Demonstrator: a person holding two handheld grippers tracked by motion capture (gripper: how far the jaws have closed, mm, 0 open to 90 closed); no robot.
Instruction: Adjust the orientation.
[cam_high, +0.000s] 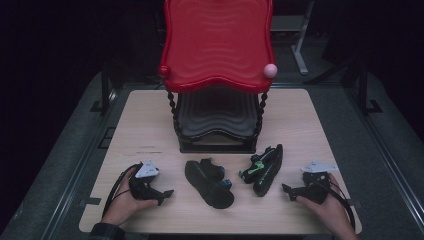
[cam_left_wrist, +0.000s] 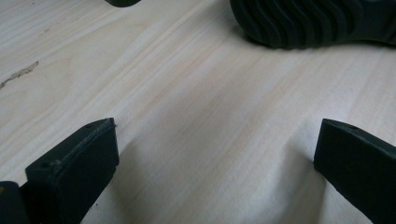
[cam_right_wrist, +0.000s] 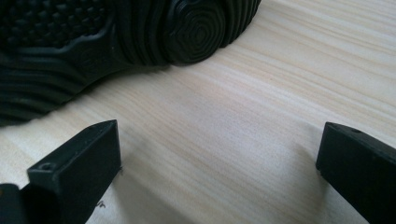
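Two black sandals lie on the table (cam_high: 300, 115) just in front of the red-topped rack (cam_high: 218, 45): the left sandal (cam_high: 207, 182) flat, the right sandal (cam_high: 265, 169) tipped on its side. The left gripper (cam_high: 165, 194) and right gripper (cam_high: 286, 189) rest outside the pair, each pointing inward at its nearer sandal, jaws spread wide with nothing between them. That probably readies them to grasp the sandals for the rack.

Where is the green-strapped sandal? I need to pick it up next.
High view: the green-strapped sandal lies on its side right of centre, between the other sandal and the right gripper.
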